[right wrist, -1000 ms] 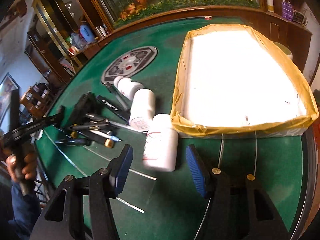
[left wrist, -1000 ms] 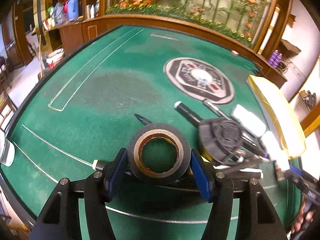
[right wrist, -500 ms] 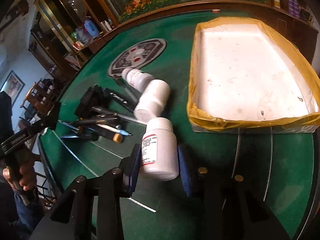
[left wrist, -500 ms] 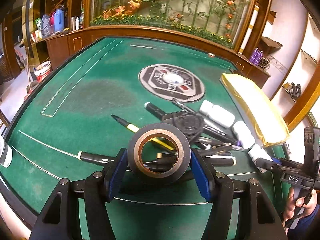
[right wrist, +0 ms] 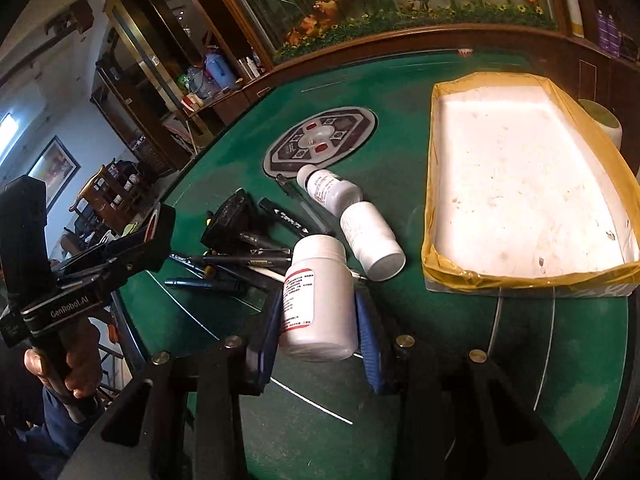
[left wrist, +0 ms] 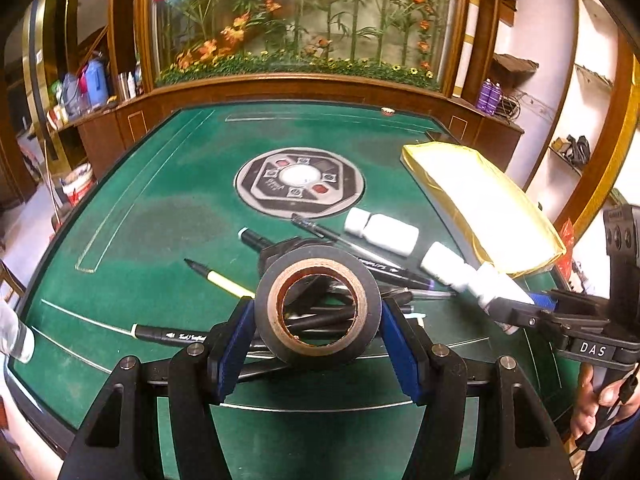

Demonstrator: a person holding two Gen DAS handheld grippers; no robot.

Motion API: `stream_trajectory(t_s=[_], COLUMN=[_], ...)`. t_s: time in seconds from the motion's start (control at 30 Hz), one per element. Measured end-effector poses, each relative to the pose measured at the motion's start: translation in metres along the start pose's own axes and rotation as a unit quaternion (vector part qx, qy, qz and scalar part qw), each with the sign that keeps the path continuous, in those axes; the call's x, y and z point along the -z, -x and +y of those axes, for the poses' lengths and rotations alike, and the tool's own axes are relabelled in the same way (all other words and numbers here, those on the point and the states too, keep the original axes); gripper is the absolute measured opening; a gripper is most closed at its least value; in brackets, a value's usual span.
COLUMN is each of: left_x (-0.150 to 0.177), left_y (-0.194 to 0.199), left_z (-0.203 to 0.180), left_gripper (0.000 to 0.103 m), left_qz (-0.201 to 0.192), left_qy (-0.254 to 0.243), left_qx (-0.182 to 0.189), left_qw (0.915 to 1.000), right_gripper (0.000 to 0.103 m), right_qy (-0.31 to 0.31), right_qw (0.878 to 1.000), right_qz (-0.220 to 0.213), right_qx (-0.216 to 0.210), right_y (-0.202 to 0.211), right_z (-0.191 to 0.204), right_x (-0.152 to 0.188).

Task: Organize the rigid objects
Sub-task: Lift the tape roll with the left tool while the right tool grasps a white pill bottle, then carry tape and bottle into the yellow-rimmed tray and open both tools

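The left gripper [left wrist: 318, 338] pinches a roll of black tape [left wrist: 318, 312] between its blue pads [left wrist: 236, 346], the roll standing on edge with its brown cardboard core facing the camera and lifted clear of the green table [left wrist: 168, 216]. Through and behind the core lies a heap of pens and markers [left wrist: 320, 316], with a yellow-barrelled pen [left wrist: 218, 280] pointing away from the heap toward the table's left side and a black marker [left wrist: 172, 336] lying just left of the left gripper. The right gripper [right wrist: 318, 316] has its jaws closed on a white pill bottle [right wrist: 318, 300] with a red-and-white label, the pads pressing both sides of the bottle; the jaws have just been closing on it. Beyond that bottle, two more white bottles [right wrist: 370, 240] lie on their sides on the felt, one behind the other, between the heap of pens and the tray. The tray [right wrist: 456, 276], a shallow white box with yellow tape round its rim, sits on the table to the right of the bottles, its white floor showing only small marks. A round grey emblem [right wrist: 320, 142] is set in the table beyond the bottles. In the right wrist view a hand [right wrist: 68, 364] grips the handle of the left gripper at the far left
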State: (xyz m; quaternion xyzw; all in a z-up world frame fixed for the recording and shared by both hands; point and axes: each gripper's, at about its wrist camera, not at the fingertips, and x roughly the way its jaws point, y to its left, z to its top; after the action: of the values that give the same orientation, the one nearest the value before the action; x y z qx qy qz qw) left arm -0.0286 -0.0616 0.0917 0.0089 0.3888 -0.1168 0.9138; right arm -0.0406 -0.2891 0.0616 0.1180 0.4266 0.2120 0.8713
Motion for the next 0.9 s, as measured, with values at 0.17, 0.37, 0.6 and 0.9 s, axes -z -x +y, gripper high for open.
stream_trajectory(t_s=[0.17, 0.37, 0.6, 0.9], left_x=[-0.003, -0.012, -0.031, -0.088], left_y=[0.001, -0.002, -0.01, -0.024], left_z=[-0.023, -0.049, -0.074, -0.109], left_gripper=[0.066, 0.066, 0.066, 0.066], left_qz=[-0.005, -0.006, -0.003, 0.003], left_qy=[-0.026, -0.053, -0.067, -0.061], left_qx=[-0.007, -0.006, 0.005, 0.052], left_qw=[0.9996, 0.9986, 0.9977, 0.9968], right_gripper=[0.035, 0.035, 0.035, 0.035], right_qy=[0.001, -0.004, -0.018, -0.074], right_qw=[1.0, 0.999, 0.997, 0.989], right_qz=[-0.016, -0.036, -0.071, -0.126], right_qx=[-0.002, -0.002, 0.001, 0.038], right_y=[0.007, 0.017, 0.03, 0.039], right_z=[-0.003, -0.01, -0.023, -0.072], right_x=[-0.008, -0.02, -0.047, -0.114])
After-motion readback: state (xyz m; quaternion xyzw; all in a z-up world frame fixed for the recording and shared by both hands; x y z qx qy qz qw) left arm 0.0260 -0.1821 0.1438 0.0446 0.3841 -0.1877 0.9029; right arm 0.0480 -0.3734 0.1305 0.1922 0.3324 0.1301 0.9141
